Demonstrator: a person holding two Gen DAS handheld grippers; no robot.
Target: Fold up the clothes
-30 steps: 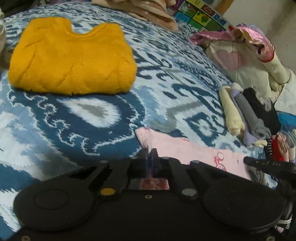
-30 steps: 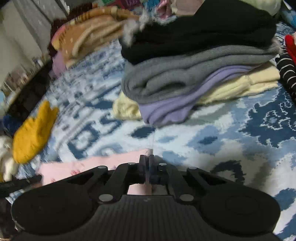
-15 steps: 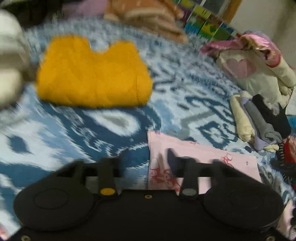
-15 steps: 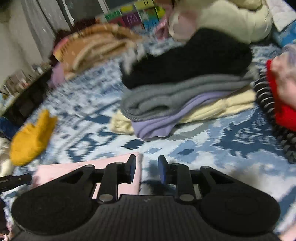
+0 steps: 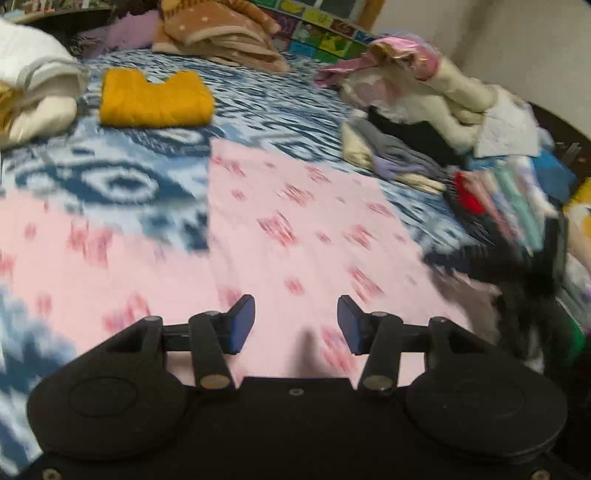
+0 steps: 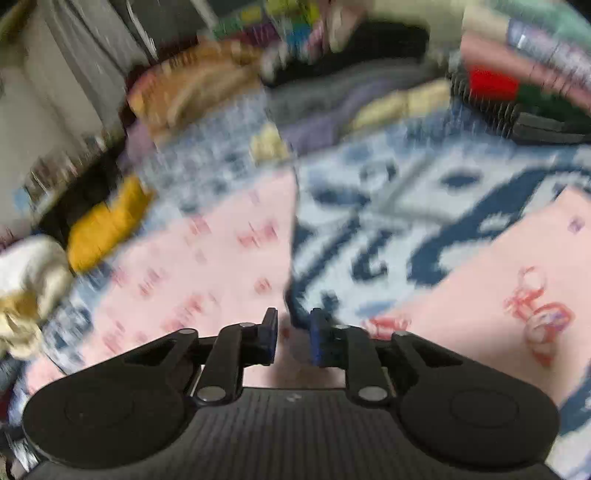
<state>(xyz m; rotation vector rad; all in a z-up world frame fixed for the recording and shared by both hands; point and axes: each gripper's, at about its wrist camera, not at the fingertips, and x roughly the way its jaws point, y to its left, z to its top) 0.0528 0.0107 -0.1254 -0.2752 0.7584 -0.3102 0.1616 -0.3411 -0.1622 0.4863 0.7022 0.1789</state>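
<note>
A pink garment with a small red print (image 5: pixel 295 229) lies spread flat on the blue-and-white patterned bed cover (image 5: pixel 122 177). It also shows in the right wrist view (image 6: pixel 192 266), with another part at the right (image 6: pixel 517 295). My left gripper (image 5: pixel 295 325) is open and empty above the garment's near part. My right gripper (image 6: pixel 293 338) is open with a narrower gap, empty, above the garment near its inner edge. The right wrist view is blurred.
A folded mustard sweater (image 5: pixel 155 99) lies at the far left. A stack of folded clothes (image 5: pixel 399 155) and a pile of mixed garments (image 5: pixel 509 206) sit at the right. Brown blankets (image 5: pixel 221 33) lie at the back; white bedding (image 5: pixel 33 85) lies far left.
Both grippers let go of the pink garment, opened and pulled back and up. The garment now lies spread flat, showing far more of its surface.
</note>
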